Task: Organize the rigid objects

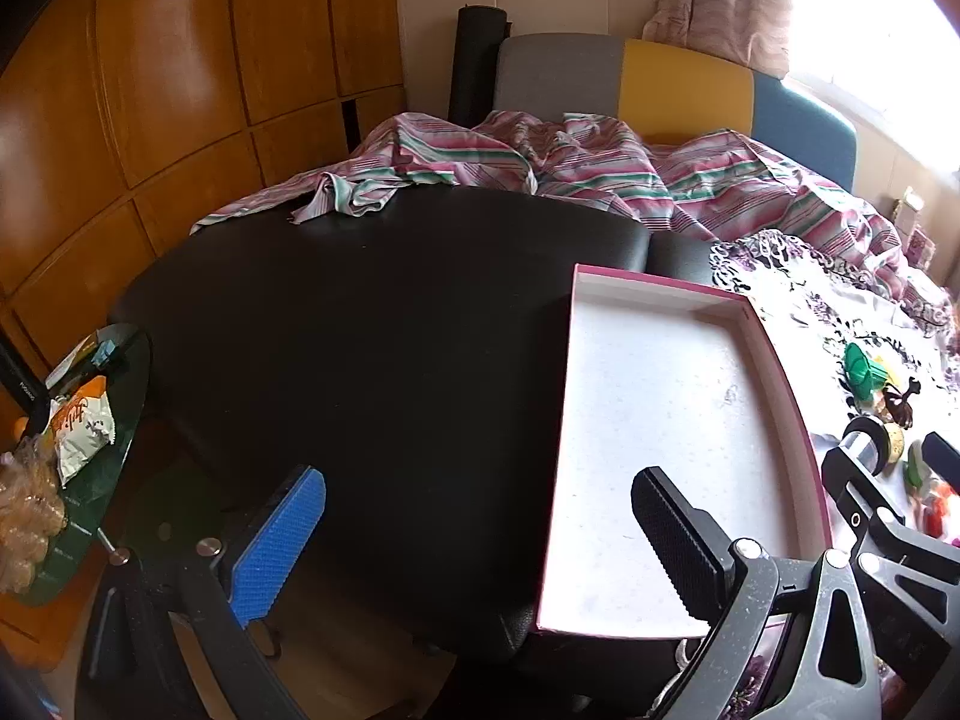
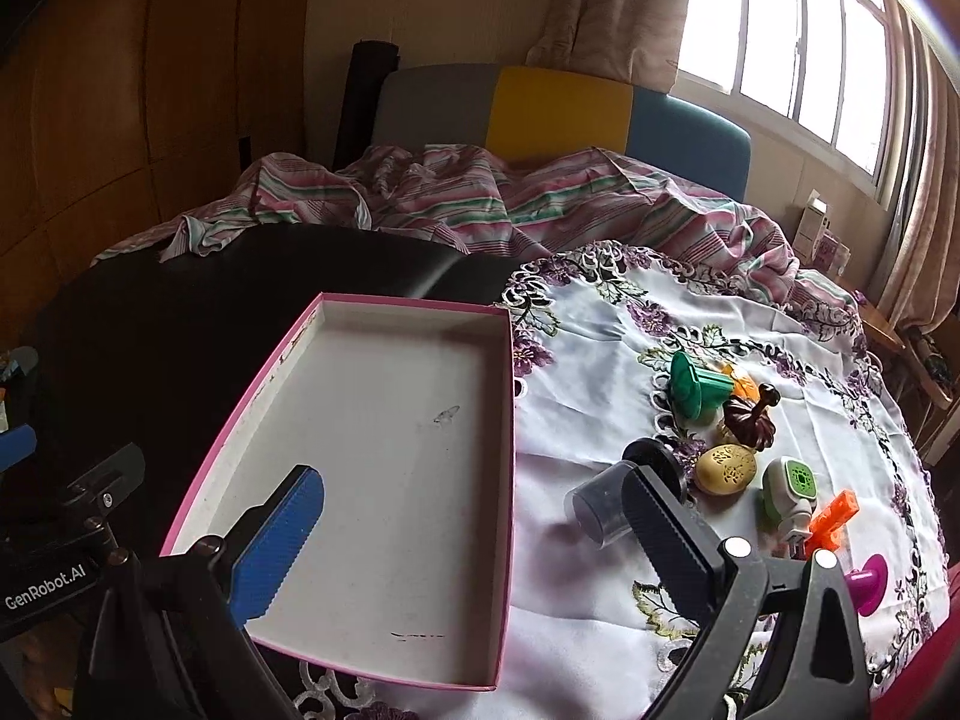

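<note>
A shallow pink-rimmed white box [image 2: 384,480] lies empty, half on a floral cloth; it also shows in the left wrist view [image 1: 678,456]. Right of it on the cloth lie small rigid objects: a green plastic piece [image 2: 696,387], a dark brown figurine [image 2: 750,414], a clear cup with black lid [image 2: 606,504], a tan perforated egg [image 2: 726,468], a white-green device [image 2: 789,486], an orange piece [image 2: 831,519] and a magenta piece [image 2: 867,585]. My right gripper [image 2: 468,534] is open, hovering over the box. My left gripper [image 1: 474,540] is open over the black surface, left of the box.
A black padded surface [image 1: 360,330] extends left of the box. A striped blanket [image 1: 570,174] is bunched behind it, before a grey, yellow and blue headboard [image 2: 540,114]. A glass side table [image 1: 90,456] with snack bags stands far left. A window [image 2: 798,48] is at right.
</note>
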The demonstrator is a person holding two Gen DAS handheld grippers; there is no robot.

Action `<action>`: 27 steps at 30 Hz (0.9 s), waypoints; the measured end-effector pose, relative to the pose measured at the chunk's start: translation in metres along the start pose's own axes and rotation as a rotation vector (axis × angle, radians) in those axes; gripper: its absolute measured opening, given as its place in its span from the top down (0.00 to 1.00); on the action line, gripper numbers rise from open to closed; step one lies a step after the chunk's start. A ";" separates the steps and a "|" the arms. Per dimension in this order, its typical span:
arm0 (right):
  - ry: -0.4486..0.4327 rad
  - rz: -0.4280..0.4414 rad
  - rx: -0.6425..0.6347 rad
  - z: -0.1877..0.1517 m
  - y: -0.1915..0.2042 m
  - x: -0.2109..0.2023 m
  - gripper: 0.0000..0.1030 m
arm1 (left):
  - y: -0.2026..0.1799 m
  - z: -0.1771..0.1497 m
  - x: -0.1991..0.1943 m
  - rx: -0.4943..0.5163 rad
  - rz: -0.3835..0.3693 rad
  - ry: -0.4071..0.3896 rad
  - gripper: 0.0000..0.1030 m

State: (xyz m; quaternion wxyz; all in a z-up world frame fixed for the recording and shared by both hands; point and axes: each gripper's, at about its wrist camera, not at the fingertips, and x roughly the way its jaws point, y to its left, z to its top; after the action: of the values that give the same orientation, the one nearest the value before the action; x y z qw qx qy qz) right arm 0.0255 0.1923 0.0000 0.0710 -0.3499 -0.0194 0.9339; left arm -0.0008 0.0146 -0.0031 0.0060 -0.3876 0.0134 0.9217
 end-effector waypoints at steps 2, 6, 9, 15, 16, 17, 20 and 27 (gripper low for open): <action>0.002 0.004 0.013 0.000 -0.005 0.000 0.01 | -0.002 0.001 0.000 0.006 -0.004 0.002 0.00; 0.008 0.000 0.030 -0.001 -0.012 0.002 0.01 | -0.006 0.000 0.000 0.024 -0.010 0.000 0.00; 0.012 -0.008 0.037 -0.001 -0.016 0.003 0.01 | -0.010 -0.001 -0.001 0.037 -0.016 0.001 0.00; 0.017 -0.011 0.033 -0.001 -0.017 0.003 0.01 | -0.013 -0.002 0.000 0.053 -0.046 0.007 0.00; 0.018 -0.013 0.031 -0.001 -0.017 0.003 0.01 | -0.013 -0.002 0.000 0.051 -0.073 0.011 0.00; 0.017 -0.015 0.030 -0.001 -0.018 0.003 0.01 | -0.013 -0.003 0.001 0.044 -0.102 0.016 0.00; 0.022 -0.023 0.035 0.000 -0.023 0.004 0.01 | -0.015 -0.003 0.004 0.046 -0.132 0.036 0.00; 0.051 -0.052 0.106 0.003 -0.059 0.009 0.01 | -0.046 0.001 0.004 0.125 -0.210 0.039 0.00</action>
State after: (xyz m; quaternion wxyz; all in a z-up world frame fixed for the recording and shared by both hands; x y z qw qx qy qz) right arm 0.0238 0.2524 0.0018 0.1142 -0.3688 0.0228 0.9222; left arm -0.0029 0.0602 -0.0063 0.1266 -0.4036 0.0303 0.9056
